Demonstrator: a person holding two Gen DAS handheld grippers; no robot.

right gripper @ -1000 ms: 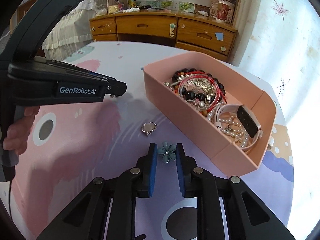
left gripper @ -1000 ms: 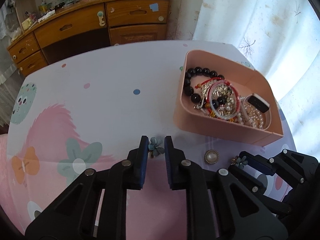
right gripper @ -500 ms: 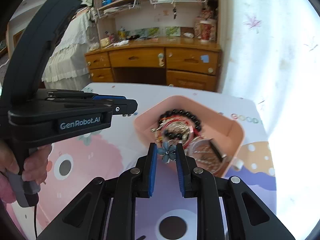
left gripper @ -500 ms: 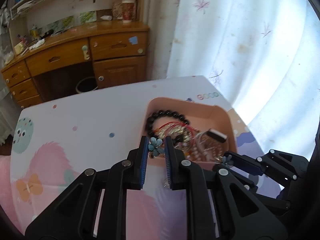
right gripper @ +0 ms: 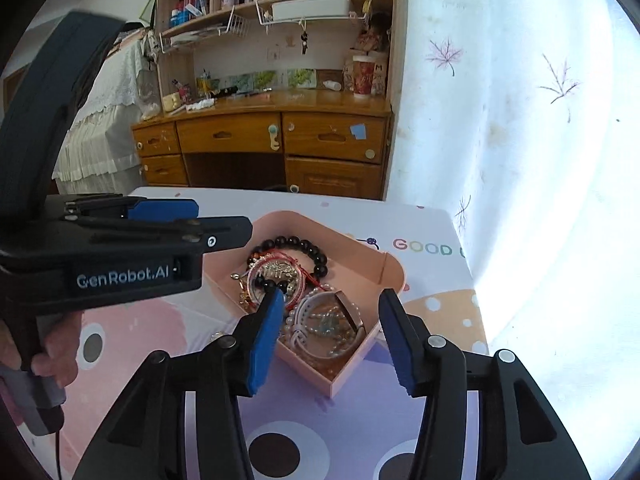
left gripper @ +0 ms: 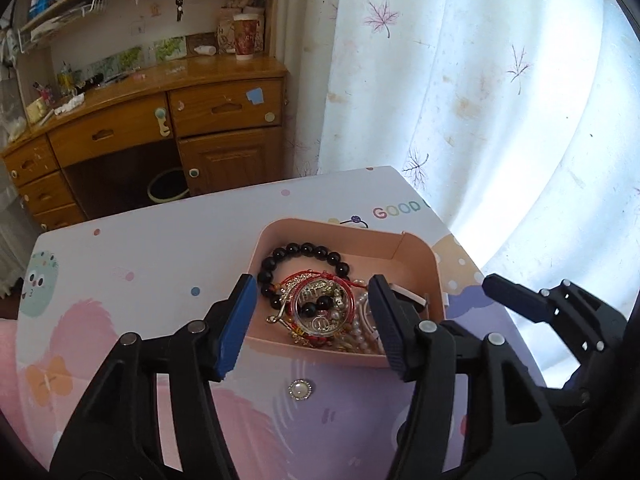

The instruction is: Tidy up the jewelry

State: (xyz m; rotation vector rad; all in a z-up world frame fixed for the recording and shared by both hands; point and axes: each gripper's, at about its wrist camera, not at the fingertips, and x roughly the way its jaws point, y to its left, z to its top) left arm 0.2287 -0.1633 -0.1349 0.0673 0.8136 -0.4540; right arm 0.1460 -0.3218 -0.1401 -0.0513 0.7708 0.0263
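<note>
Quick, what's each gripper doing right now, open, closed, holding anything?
Left gripper: open, holding nothing, above the pink tray.
Right gripper: open, holding nothing, above the same tray.

Pink tray (left gripper: pixel 416 252), black bead bracelet (left gripper: pixel 304 249)

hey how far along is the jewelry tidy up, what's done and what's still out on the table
Mostly done, it seems. The pink tray already holds the black bead bracelet, the red cord bangles and pearl strands. Nothing is in hand: the left gripper and right gripper both hang open over the tray. Still out: one round pearl brooch on the tablecloth just in front of the tray.
</note>
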